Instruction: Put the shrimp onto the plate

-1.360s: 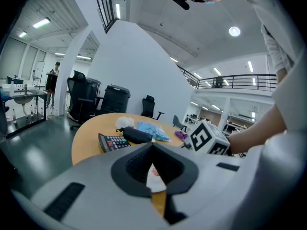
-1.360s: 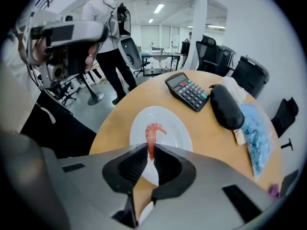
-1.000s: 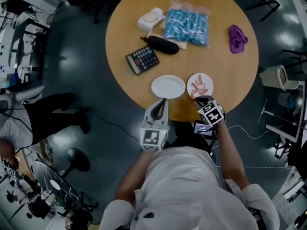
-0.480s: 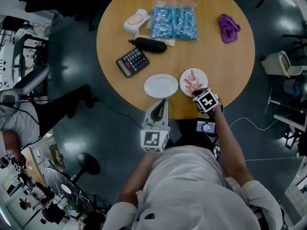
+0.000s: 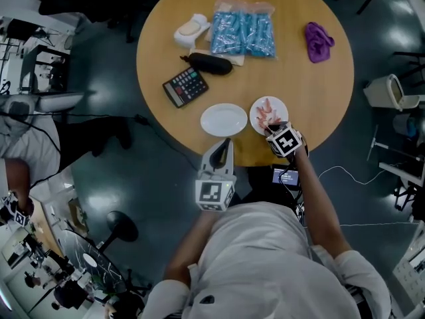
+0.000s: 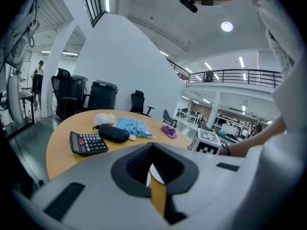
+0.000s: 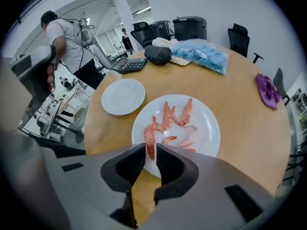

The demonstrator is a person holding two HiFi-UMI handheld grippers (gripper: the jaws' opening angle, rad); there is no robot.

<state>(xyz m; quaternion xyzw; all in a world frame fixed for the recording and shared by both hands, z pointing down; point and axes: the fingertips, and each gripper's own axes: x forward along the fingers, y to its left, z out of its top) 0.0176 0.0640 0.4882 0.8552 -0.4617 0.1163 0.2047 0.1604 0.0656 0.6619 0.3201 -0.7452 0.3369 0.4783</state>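
A white plate (image 7: 211, 128) near the table's front edge holds several pink shrimp. One shrimp (image 7: 149, 139) lies on it with its tail end between the jaws of my right gripper (image 7: 150, 153), which are opening; a thin gap shows beside the shrimp. From the head view, the right gripper (image 5: 269, 130) sits at the near rim of that plate (image 5: 282, 106). An empty white plate (image 5: 224, 119) lies just to the left of it. My left gripper (image 5: 226, 143) hovers off the table edge below the empty plate, shut, with nothing held.
Further back on the round wooden table are a calculator (image 5: 182, 86), a black case (image 5: 209, 63), a blue packet (image 5: 242, 33), a white bundle (image 5: 191, 28) and a purple cloth (image 5: 319, 40). A person (image 7: 64, 28) stands off to the left.
The right gripper has shifted a little further over the near rim of the shrimp plate. The left gripper has kept its place.
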